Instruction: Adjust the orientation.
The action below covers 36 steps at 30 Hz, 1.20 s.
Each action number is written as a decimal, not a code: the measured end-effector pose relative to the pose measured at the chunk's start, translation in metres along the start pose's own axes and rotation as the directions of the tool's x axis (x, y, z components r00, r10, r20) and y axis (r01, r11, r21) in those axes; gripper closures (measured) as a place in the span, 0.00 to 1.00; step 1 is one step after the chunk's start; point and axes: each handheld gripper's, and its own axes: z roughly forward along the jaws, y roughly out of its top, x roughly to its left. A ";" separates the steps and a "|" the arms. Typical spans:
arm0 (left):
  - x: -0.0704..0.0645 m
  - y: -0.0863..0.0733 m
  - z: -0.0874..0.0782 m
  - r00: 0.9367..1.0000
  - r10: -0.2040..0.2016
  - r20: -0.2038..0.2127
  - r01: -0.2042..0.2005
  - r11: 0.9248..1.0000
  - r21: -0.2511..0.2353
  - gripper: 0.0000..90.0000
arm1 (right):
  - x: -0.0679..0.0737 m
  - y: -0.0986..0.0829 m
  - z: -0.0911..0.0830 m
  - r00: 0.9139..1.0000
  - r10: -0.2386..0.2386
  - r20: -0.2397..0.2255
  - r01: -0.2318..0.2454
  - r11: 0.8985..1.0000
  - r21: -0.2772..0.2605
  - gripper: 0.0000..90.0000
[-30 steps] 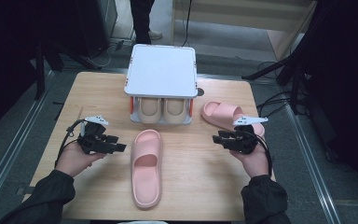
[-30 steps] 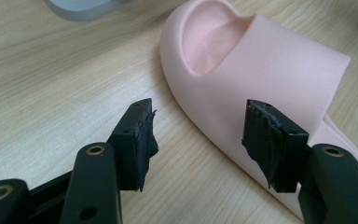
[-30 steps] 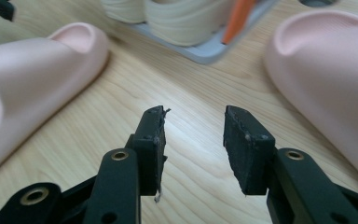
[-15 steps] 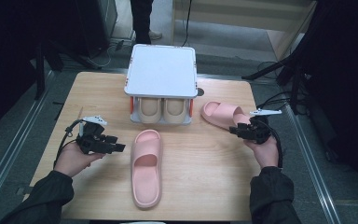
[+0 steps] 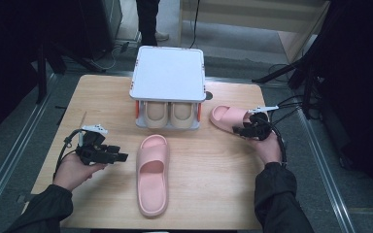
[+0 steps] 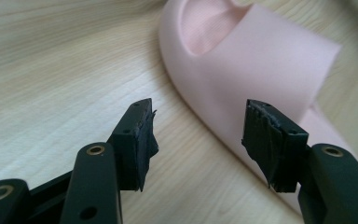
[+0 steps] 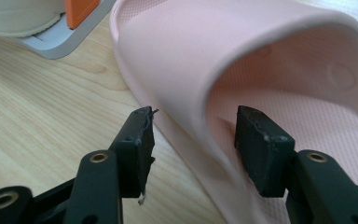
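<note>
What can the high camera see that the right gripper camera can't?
High view alone: the whole wooden table, the white shoe rack with its beige pair, the pink slipper in the middle, both hands, and the left gripper. Right gripper view alone: close up, its open fingers straddle the side wall of the pink slipper by the rack, one outside, one inside; the dotted lining shows. Both: that slipper, the right gripper, the table's wood and the rack's corner.
</note>
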 end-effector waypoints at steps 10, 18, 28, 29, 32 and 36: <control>-0.008 -0.005 -0.002 0.998 0.035 -0.050 -0.035 0.999 0.006 0.48 | 0.008 0.010 0.006 1.000 0.015 -0.024 -0.013 0.999 0.045 0.80; -0.007 -0.004 -0.003 0.998 0.032 -0.057 -0.032 0.999 0.003 0.48 | 0.014 0.017 -0.008 0.999 0.042 0.032 -0.043 0.999 0.019 0.94; -0.005 -0.002 -0.003 0.998 0.031 -0.054 -0.032 0.999 -0.004 0.48 | 0.044 0.011 -0.046 0.999 0.040 0.028 -0.039 0.999 -0.031 0.95; -0.005 -0.001 -0.003 0.998 0.035 -0.053 -0.035 0.999 -0.005 0.48 | 0.050 0.010 -0.049 0.999 0.031 0.021 -0.030 0.999 -0.038 0.95; -0.005 0.000 -0.002 0.998 0.041 -0.049 -0.041 0.999 -0.002 0.48 | 0.069 0.007 -0.057 1.000 0.026 -0.008 -0.026 0.999 -0.046 0.95; -0.005 0.002 -0.001 0.998 0.045 -0.042 -0.046 0.999 -0.003 0.48 | 0.097 0.000 -0.064 1.000 -0.008 -0.029 0.007 0.999 -0.034 0.95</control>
